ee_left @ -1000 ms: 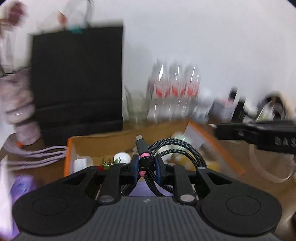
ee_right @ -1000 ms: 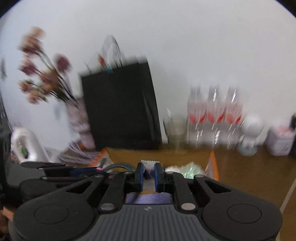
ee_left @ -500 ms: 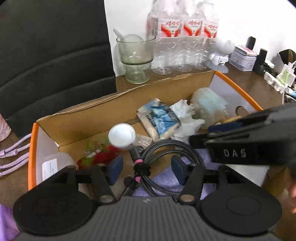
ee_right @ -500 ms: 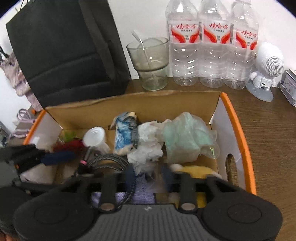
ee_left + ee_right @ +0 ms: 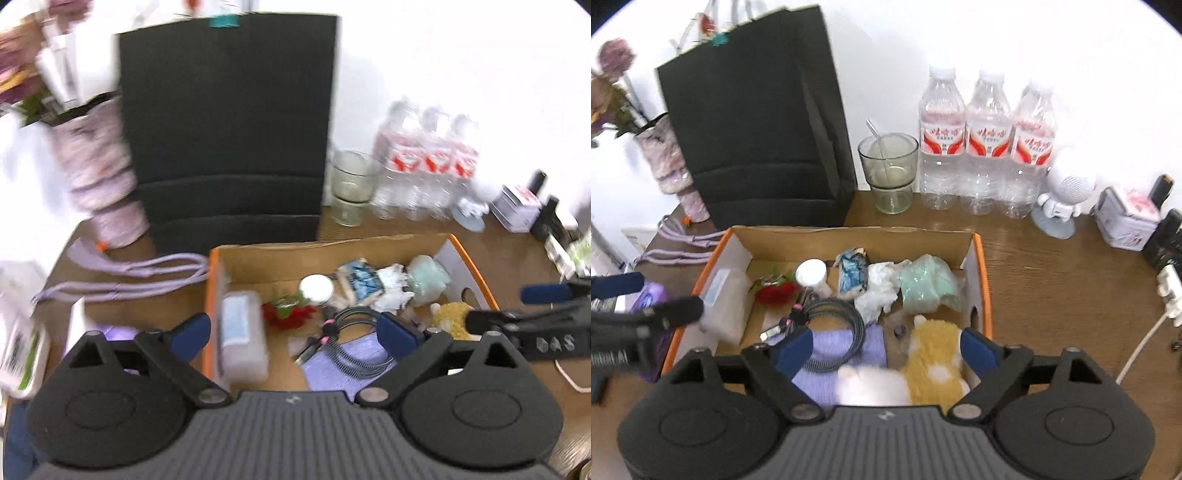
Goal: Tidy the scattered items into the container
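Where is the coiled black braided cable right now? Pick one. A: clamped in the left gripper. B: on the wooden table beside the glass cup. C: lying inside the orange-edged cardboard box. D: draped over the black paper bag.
C: the coiled black braided cable lies in the orange-edged cardboard box, and the left gripper stands open and empty.

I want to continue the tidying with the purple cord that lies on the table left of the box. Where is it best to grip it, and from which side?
Probably grip the purple cord where its strands run together just left of the cardboard box, coming from above with the open left gripper, fingers across the strands. It lies flat on the table, so a side approach would likely slide past it.
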